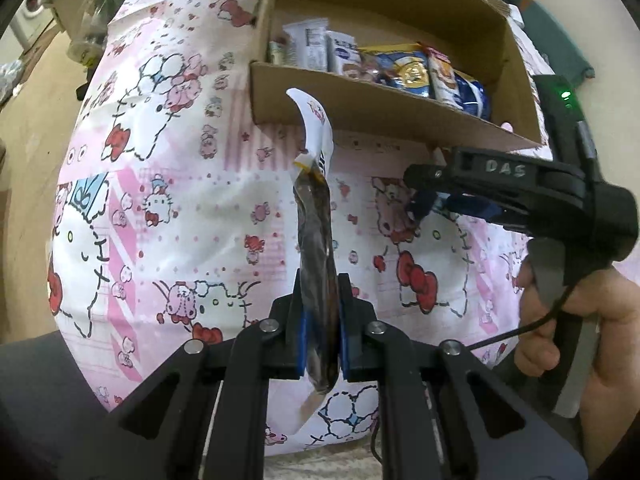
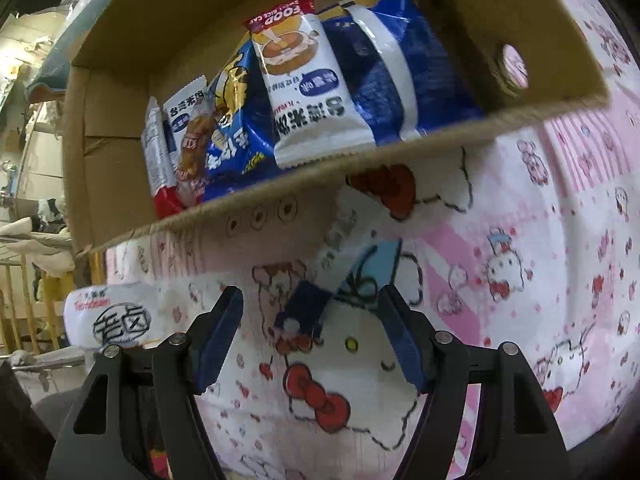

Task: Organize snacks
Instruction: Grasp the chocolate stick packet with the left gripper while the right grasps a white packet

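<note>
Your left tool (image 1: 322, 336) clamps the dark snack packet (image 1: 316, 248) near its lower end, above the patterned sheet (image 1: 180, 208); it looks light and floppy. Your right tool (image 2: 310, 340) stands wide, empty, before the cardboard box (image 2: 360, 152).

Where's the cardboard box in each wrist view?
Left wrist: cardboard box in the upper centre-right, beyond the dark snack packet clamped in the left gripper.
Right wrist: box fills the upper half, above the open right gripper.
Shared landmark: blue snack bag inside the box.
</note>
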Tool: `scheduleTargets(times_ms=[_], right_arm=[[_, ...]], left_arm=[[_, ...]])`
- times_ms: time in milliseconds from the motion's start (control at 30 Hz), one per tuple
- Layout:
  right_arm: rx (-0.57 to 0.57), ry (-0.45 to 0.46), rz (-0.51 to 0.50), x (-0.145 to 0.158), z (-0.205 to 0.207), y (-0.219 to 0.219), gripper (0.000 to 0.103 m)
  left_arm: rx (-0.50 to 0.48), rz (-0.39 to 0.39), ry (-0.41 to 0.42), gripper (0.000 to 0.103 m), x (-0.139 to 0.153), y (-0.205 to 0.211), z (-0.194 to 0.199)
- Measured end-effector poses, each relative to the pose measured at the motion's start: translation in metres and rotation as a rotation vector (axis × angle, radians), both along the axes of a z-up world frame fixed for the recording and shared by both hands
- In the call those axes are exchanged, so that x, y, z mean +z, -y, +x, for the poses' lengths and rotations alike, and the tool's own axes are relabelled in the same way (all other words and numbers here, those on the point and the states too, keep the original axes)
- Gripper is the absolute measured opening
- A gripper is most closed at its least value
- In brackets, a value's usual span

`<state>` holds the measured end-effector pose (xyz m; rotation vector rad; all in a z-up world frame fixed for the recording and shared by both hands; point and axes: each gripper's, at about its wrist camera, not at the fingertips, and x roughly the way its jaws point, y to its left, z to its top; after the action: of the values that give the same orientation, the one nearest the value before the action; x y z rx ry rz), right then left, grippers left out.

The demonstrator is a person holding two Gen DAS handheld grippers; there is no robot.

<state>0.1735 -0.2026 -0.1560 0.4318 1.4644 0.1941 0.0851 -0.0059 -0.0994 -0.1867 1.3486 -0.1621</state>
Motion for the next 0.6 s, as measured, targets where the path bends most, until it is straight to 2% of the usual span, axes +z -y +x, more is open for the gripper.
scheduleTargets(times_ms=[67,200,233,300,333,400,600], right_arm=[[0.007,-0.02,-0.019,-0.01,0.003,-0.005,0.073],[0.027,-0.01,-0.049,-0.011,0.003,-0.013,0.073],[0.038,-0.006,-0.065,-0.012,0.003,-0.016,0.07],[0.04,0.019,-0.103,-0.011,0.0,-0.023,0.039],[0.043,0.007,-0.081,-0.012,-0.002,-0.02,0.018],[0.029,-0.016,-0.028,-0.015,-0.008,-0.015,0.018],[0.036,-0.002,0.054,0.0,-0.041,-0.012,0.018]], left_arm=[[0.009,0.002,-0.002,0.009,-0.003,0.004,-0.001],[0.019,0.002,0.004,0.009,-0.003,0.003,-0.002],[0.019,0.008,0.006,0.009,-0.003,0.003,-0.002],[0.019,0.009,0.005,0.009,-0.004,0.004,-0.001],[0.022,0.009,0.006,0.009,-0.004,0.004,-0.001],[0.023,0.01,0.011,0.009,-0.002,0.004,-0.001],[0.037,-0.006,0.019,0.009,0.007,0.001,-0.005]])
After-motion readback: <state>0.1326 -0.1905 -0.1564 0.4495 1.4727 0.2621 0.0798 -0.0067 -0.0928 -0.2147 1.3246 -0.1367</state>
